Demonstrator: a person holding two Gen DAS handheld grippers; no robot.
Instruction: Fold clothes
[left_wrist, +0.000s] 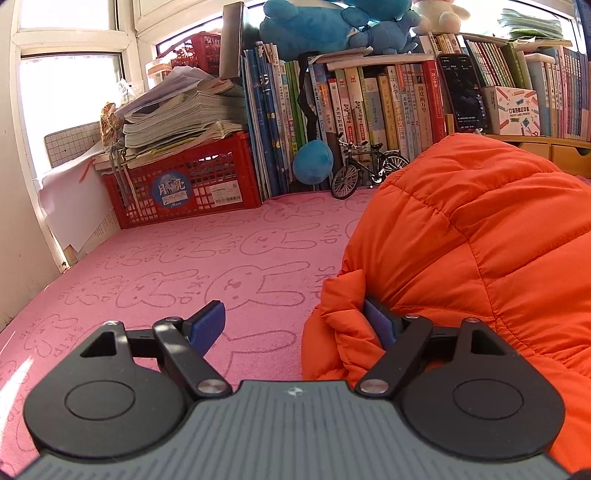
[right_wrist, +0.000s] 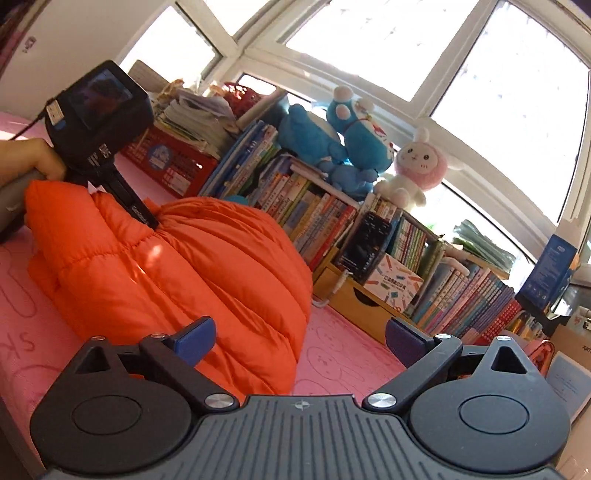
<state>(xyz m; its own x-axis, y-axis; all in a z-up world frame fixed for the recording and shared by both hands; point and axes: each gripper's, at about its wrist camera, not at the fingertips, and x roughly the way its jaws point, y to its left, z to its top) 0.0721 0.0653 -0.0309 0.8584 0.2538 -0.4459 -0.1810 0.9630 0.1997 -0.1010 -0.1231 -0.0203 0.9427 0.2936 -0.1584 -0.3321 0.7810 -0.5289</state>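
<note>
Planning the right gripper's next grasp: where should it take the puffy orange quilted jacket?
Right gripper, open, should pinch the puffy orange quilted jacket at its thin lower hem nearest the gripper, coming low along the pink bunny-print mat. The bulging middle looks too thick for the jaws.

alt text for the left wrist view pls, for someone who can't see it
The left gripper is open over a pink bunny-print mat, its right finger pad pushed into a fold of a puffy orange jacket heaped at right. Behind stand a red crate piled with papers, a row of books and a small model bicycle.
</note>
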